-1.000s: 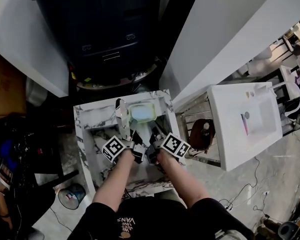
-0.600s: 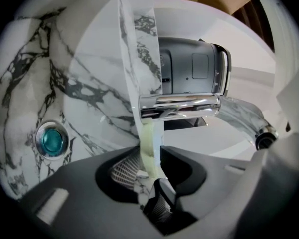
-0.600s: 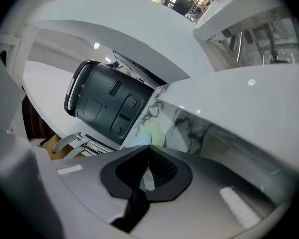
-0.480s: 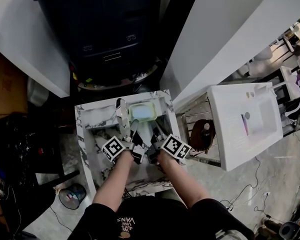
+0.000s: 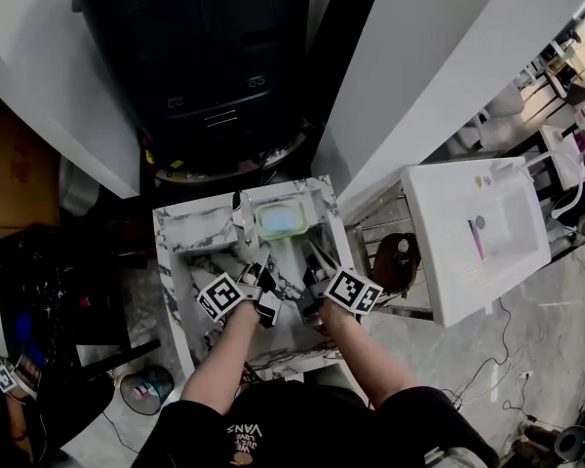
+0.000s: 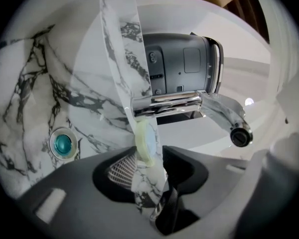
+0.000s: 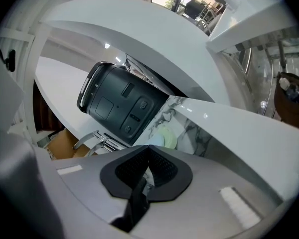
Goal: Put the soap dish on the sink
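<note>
Two tools over a marble sink (image 5: 188, 234), seen from the head and from each tool.

(a) Head view. The pale green soap dish (image 5: 280, 220) lies flat on the sink's back ledge, just beside the chrome faucet (image 5: 240, 213), on its right in this view. Both tools reach into the basin from the person's side, well short of the ledge. Each carries a cube (image 5: 221, 297) with black-and-white square markers. The only legible writing is "VANS", printed on the person's black shirt (image 5: 246, 429). A white basin (image 5: 439, 261) stands apart at the right.

(b) Left tool view. The left tool (image 6: 148, 178) is released: its jaws stand wide apart and have just been opening. The soap dish shows edge-on in line with the gap, just ahead of the pads, which do not press on it. The faucet spout crosses above the dish, and a teal-centred drain (image 6: 63, 143) sits in the basin at the left.

(c) Right tool view. The right tool (image 7: 147, 169) is clenched on nothing, jaws together. The dish shows beyond it on the marble.
</note>
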A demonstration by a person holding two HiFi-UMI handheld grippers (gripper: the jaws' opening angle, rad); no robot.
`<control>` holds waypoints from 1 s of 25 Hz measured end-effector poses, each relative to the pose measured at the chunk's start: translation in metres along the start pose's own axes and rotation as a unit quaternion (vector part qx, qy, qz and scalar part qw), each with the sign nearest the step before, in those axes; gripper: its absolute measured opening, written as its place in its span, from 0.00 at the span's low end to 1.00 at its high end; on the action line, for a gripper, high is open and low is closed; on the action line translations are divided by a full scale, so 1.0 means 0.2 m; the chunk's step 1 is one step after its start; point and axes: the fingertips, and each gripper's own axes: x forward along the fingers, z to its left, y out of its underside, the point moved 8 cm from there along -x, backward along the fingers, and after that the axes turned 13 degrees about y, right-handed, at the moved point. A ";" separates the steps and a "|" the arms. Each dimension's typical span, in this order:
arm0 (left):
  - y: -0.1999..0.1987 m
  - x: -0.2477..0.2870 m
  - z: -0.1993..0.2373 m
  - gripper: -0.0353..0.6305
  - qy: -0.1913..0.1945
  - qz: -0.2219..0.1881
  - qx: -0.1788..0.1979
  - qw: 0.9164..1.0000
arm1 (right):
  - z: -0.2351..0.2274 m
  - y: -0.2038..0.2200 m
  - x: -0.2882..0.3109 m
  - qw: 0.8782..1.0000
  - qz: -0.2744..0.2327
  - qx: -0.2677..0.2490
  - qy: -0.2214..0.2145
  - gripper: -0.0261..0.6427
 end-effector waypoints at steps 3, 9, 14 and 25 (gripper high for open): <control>-0.01 -0.05 -0.03 0.31 -0.004 0.021 0.015 1.000 | 0.04 0.01 -0.06 1.000 -0.005 -0.015 -0.007 0.04; -0.02 -0.14 -0.16 0.31 0.018 0.069 0.050 0.996 | 0.11 0.02 -0.21 0.999 -0.032 -0.033 -0.021 0.04; -0.02 -0.21 -0.29 0.31 0.030 0.099 0.093 0.990 | 0.13 0.03 -0.34 0.997 -0.045 -0.048 -0.030 0.04; 0.02 -0.42 -0.53 0.21 0.032 0.137 0.221 0.965 | 0.13 0.05 -0.64 0.993 -0.053 -0.094 -0.040 0.04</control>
